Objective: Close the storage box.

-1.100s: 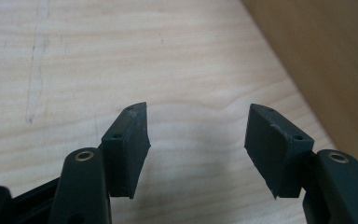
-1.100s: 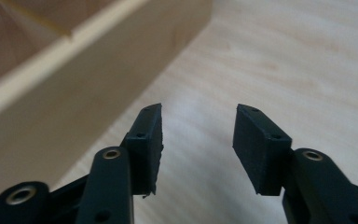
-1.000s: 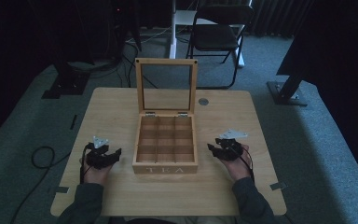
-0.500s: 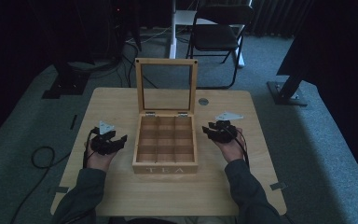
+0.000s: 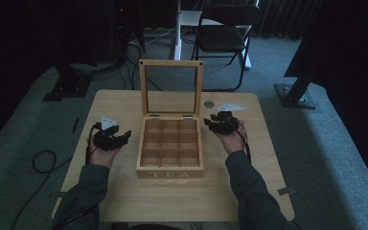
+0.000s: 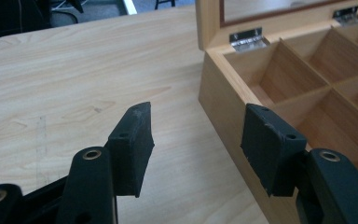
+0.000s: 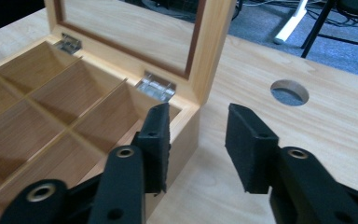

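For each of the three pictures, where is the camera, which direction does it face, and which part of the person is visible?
High view: above the person's side, facing forward and down on the table; forearms, left gripper, right gripper.
Left gripper view: on the left gripper, facing the tea box's left wall; open jaws.
Right gripper view: on the right gripper, facing its hinged back corner; open jaws.
Shared: the box, table.

A tea box [image 5: 170,148] sits at the middle of the table [image 5: 124,201] with its lid [image 5: 171,88] standing upright at the back, the left gripper [image 5: 117,139] just beside its left wall, the right gripper [image 5: 215,123] beside its right rear corner, and a chair [image 5: 223,36] beyond the table.
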Demonstrator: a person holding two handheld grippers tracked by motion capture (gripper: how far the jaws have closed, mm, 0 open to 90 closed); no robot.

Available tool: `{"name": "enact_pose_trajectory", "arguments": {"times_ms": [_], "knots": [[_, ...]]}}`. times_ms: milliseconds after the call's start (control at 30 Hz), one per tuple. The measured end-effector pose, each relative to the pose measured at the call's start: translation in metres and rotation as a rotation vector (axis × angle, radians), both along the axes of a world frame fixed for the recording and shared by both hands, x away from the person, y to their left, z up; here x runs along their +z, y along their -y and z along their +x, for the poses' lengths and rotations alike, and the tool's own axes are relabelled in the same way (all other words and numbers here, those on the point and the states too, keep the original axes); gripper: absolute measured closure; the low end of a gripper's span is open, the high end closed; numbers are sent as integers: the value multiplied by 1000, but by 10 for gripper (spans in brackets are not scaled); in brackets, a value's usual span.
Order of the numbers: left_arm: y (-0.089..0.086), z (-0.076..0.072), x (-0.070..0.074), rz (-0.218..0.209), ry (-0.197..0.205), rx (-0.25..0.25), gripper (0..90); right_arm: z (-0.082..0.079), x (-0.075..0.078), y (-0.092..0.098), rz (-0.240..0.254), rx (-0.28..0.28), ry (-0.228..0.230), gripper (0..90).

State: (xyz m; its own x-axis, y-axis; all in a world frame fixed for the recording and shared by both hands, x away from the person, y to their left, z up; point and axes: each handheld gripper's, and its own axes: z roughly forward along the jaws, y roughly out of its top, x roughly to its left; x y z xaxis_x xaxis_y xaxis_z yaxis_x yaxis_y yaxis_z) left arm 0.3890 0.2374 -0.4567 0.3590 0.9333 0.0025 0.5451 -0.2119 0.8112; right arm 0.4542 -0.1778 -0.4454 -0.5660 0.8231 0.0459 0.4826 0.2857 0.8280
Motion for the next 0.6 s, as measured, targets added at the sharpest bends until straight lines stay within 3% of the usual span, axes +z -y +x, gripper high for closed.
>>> {"name": "enact_pose_trajectory", "arguments": {"times_ms": [167, 400, 600], "knots": [[2, 5, 1, -11, 2, 7, 428, 15, 7, -4, 4, -11, 2, 533], [9, 12, 8, 3, 20, -5, 422, 39, 23, -13, 32, -21, 18, 519], [9, 18, 11, 16, 11, -5, 419, 58, 33, -23, 57, -23, 23, 490]]}}
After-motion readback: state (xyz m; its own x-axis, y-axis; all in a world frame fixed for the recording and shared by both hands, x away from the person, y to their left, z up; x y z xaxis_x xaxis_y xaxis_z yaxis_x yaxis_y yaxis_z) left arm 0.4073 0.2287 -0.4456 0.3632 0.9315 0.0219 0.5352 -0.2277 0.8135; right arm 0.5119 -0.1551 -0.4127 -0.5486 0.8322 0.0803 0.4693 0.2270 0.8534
